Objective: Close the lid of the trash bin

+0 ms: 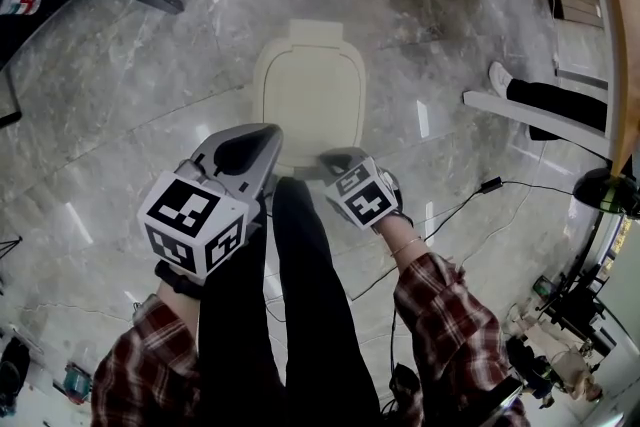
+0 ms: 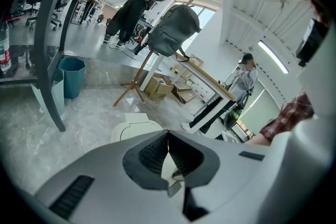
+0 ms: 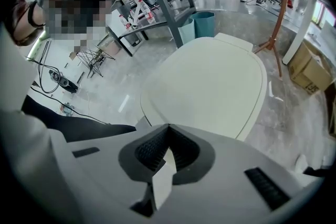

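The cream trash bin (image 1: 309, 93) stands on the marble floor ahead of my legs, its lid (image 1: 310, 100) lying flat down on it. My left gripper (image 1: 264, 131) is shut and empty, held above the bin's near left corner. Beside it, my right gripper (image 1: 326, 158) is also shut on nothing, just above the bin's near edge. In the left gripper view the bin (image 2: 134, 128) shows past the closed left gripper (image 2: 168, 133). In the right gripper view the lid (image 3: 210, 86) fills the space beyond the closed right gripper (image 3: 168, 126).
A black cable (image 1: 470, 200) runs over the floor at the right, near a person's leg and white shoe (image 1: 499, 75). Teal bins (image 2: 72, 77) stand by a dark desk leg (image 2: 50, 60). A wooden coat stand (image 2: 152, 55) and a cardboard box (image 2: 157, 86) lie beyond.
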`<state>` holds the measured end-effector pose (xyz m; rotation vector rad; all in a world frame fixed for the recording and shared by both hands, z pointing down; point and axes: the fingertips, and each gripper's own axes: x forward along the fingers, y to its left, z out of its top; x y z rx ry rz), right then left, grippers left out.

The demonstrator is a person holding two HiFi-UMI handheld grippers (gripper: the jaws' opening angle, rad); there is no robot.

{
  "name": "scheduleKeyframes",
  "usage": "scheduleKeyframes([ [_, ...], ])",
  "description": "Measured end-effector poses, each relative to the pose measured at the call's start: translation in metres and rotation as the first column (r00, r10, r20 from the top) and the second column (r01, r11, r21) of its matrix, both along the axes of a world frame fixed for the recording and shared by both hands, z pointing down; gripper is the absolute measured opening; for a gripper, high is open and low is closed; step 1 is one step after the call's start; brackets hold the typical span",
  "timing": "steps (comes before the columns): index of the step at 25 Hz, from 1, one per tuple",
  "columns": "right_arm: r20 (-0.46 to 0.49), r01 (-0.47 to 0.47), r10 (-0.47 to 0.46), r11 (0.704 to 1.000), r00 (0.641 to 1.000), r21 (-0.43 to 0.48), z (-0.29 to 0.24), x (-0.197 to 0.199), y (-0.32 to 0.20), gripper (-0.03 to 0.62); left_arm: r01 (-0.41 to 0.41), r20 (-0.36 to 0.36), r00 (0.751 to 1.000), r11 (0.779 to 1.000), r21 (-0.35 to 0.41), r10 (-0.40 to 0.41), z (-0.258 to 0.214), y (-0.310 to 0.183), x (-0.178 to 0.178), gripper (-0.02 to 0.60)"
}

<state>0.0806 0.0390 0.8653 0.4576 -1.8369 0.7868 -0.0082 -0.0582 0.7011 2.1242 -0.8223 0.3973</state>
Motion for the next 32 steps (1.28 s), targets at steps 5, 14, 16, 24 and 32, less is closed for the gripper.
scheduleKeyframes([
  [5,-0.014,0.072,-0.073,0.997,0.997,-0.036,-0.010,-0.004,0.009,0.014,-0.013,0.002,1.000,1.000,0.011,0.013,-0.013,0.000,0.003,0.012],
  [14,0.116,-0.058,0.056,0.998,0.992,0.014,-0.108,-0.023,-0.014,0.014,-0.028,0.001,1.000,0.996,0.080,0.028,-0.084,-0.003,0.007,0.012],
  [16,0.151,-0.093,0.085,0.995,0.985,0.043,-0.144,-0.028,-0.025,0.014,-0.029,-0.008,1.000,0.995,0.099,0.030,-0.111,-0.002,0.008,0.012],
  [24,0.368,-0.303,0.225,0.938,0.902,0.169,-0.314,-0.038,-0.073,0.014,0.048,-0.064,0.997,0.984,0.170,-0.038,-0.227,-0.002,0.004,0.012],
  [32,0.551,-0.408,0.178,0.851,0.815,0.330,-0.486,-0.047,-0.097,0.014,0.072,-0.133,0.990,0.957,0.280,-0.036,-0.340,0.014,0.002,0.012],
])
